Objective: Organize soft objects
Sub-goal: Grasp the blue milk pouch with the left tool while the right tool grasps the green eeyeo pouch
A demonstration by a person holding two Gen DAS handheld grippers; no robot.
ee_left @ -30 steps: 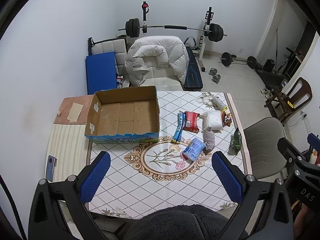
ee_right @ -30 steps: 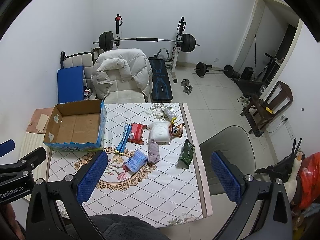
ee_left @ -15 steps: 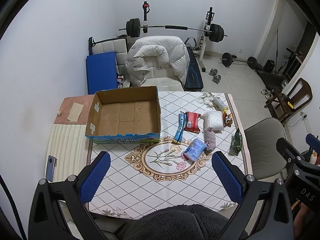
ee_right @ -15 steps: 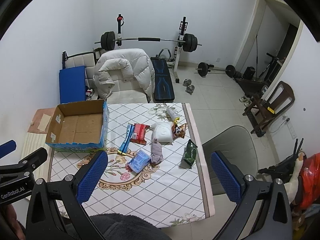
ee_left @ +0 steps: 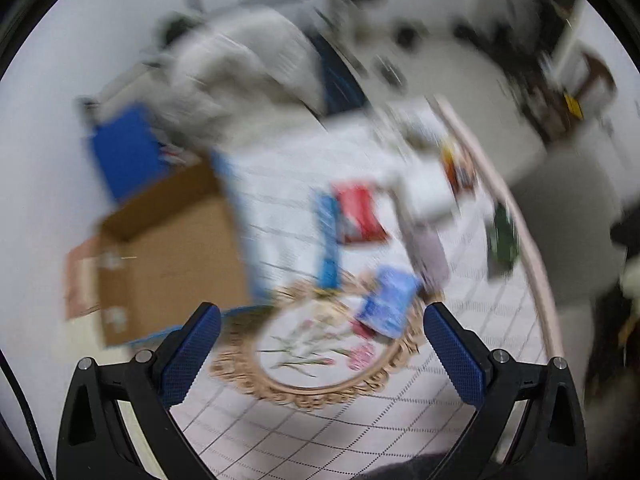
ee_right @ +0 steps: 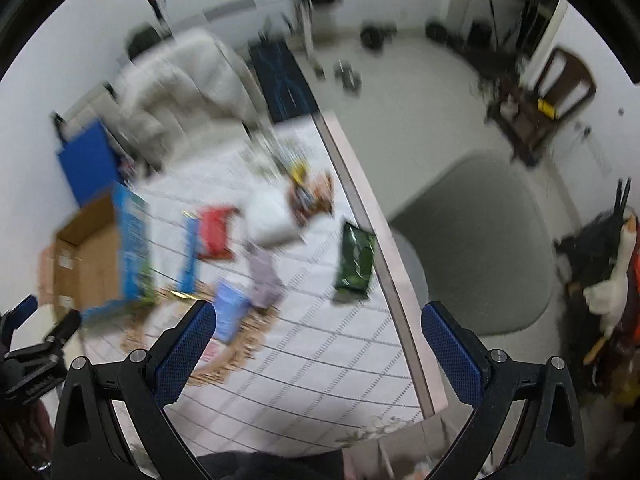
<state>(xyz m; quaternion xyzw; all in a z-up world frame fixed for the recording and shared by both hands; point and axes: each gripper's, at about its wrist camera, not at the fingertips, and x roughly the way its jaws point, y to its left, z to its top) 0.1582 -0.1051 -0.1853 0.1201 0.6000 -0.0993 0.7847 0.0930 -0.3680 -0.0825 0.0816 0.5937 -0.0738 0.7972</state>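
Observation:
Both views are motion-blurred. Soft packets lie on the patterned tablecloth [ee_left: 360,400]: a blue packet [ee_left: 386,306], a grey sock [ee_left: 428,252], a white pack [ee_left: 430,190], a red packet [ee_left: 358,216], a blue strip [ee_left: 328,240] and a green bag [ee_left: 502,236]. An open cardboard box [ee_left: 168,248] stands at the left. My left gripper [ee_left: 320,348] is open and empty above the table, near the blue packet. My right gripper [ee_right: 318,344] is open and empty over the table's right part; the green bag [ee_right: 354,258] and blue packet [ee_right: 230,314] lie ahead.
A grey chair [ee_right: 480,240] stands right of the table edge [ee_right: 384,264]. A white jacket on a chair [ee_left: 240,72] and gym equipment sit behind. A stuffed goose [ee_right: 612,280] is at the far right. The left gripper's body [ee_right: 32,356] shows at the lower left.
Both grippers have swung down and closer to the table with a tilt, blurring the views. The objects appear larger. Both stay open and empty.

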